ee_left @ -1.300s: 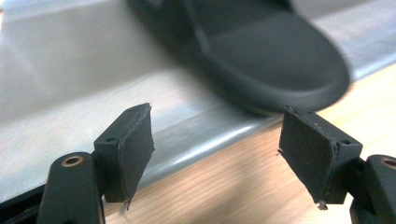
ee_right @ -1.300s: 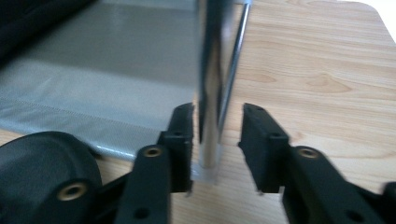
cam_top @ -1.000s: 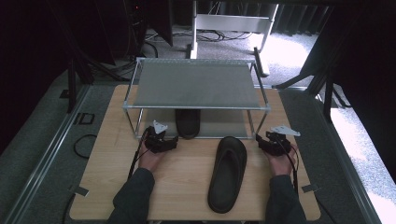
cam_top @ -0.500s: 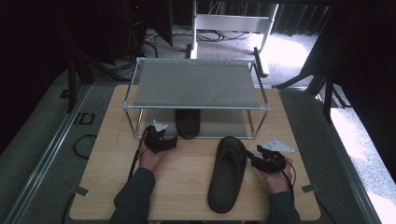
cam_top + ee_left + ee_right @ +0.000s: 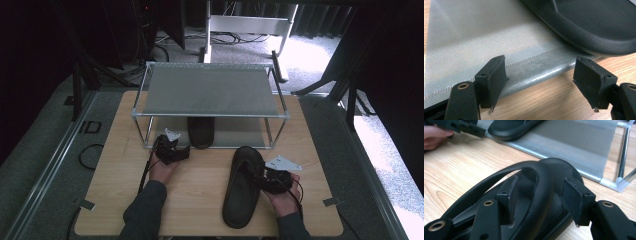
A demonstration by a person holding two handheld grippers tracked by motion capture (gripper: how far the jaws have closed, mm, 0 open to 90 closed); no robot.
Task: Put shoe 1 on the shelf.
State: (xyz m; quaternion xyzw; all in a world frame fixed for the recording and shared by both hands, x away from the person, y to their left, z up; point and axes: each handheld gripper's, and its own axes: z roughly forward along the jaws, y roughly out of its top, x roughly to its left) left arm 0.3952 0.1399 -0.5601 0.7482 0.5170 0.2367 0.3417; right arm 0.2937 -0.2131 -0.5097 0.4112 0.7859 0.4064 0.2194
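Note:
A black slipper (image 5: 242, 187) lies lengthwise on the wooden table (image 5: 200, 200), right of centre. My right gripper (image 5: 263, 179) reaches it from the right. In the right gripper view the right gripper (image 5: 544, 200) is open, its jaws straddling the slipper's strap (image 5: 544, 177), one under the strap and one outside. A second black slipper (image 5: 200, 131) rests on the lower shelf (image 5: 240, 132) of a metal rack. My left gripper (image 5: 182, 149) sits just left of its heel. The left gripper (image 5: 544, 82) is open over the shelf's front edge, with that slipper (image 5: 599, 25) beyond the jaws.
The rack's grey mesh top shelf (image 5: 212, 90) spans the back half of the table. Its right front post (image 5: 622, 162) stands close beyond the held strap. The left hand (image 5: 434, 137) and the other gripper (image 5: 461, 127) appear far off in the right gripper view.
My right gripper has moved down and left from beside the rack's right post to the slipper on the table, with its jaws now around the strap. The left gripper has barely moved.

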